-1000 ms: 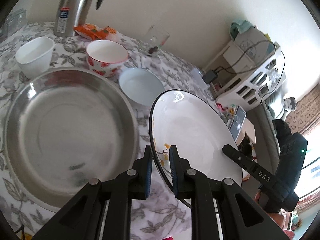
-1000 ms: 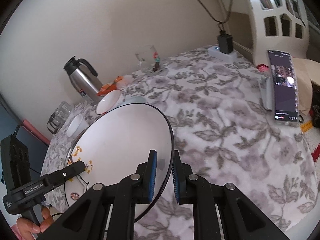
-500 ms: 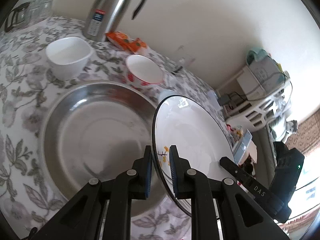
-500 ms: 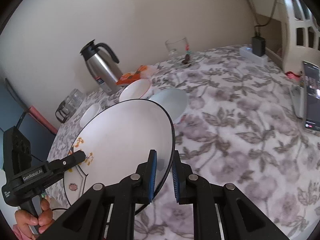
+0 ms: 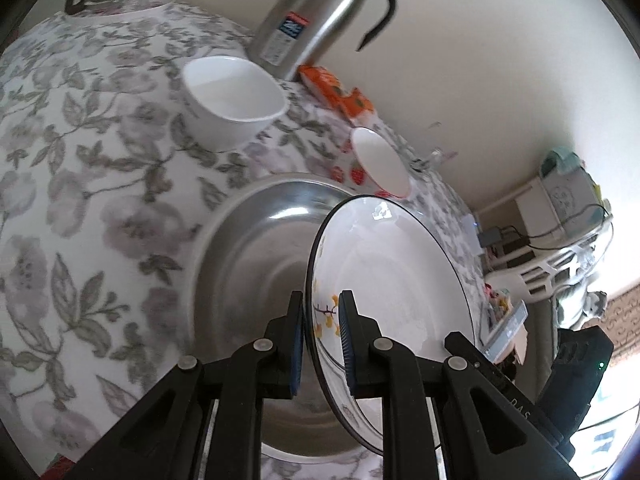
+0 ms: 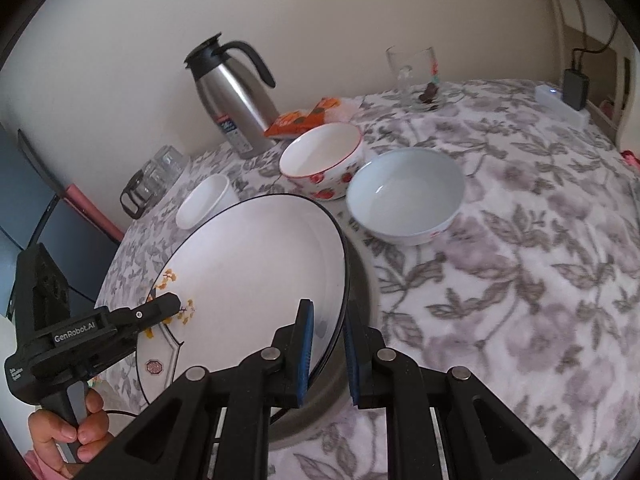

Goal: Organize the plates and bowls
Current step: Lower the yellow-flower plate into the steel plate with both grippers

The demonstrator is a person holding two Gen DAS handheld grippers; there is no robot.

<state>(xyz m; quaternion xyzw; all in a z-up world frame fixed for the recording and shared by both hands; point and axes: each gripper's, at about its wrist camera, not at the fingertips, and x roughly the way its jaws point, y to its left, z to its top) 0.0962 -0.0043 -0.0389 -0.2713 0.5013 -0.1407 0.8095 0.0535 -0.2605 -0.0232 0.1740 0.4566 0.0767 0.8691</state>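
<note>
Two grippers share one load: the left gripper (image 5: 320,344) and the right gripper (image 6: 328,350) are each clamped narrow on opposite rims of a white black-rimmed plate (image 6: 248,280) with a small yellow flower print, held tilted in the air over the large steel basin (image 5: 256,264) near the tabletop's front edge. The step in hand looks like setting this plate into the basin; done well, both hands should level the tilt together and lower at the same pace, so neither rim twists out from the blue pads (image 5: 297,344), and release only once the plate's base rests on steel. Just beyond the basin stand a strawberry-print bowl (image 6: 324,160) and a pale blue bowl (image 6: 404,196), with a plain white bowl (image 5: 234,100) to the other side — all near enough that a wide swing of the plate could clip a rim. Farther back, by the wall edge, are a steel thermos jug (image 6: 232,100), an orange snack packet (image 6: 304,120), a drinking glass (image 6: 412,76) and a rack of glass cups (image 6: 154,178); none blocks the descent.
</note>
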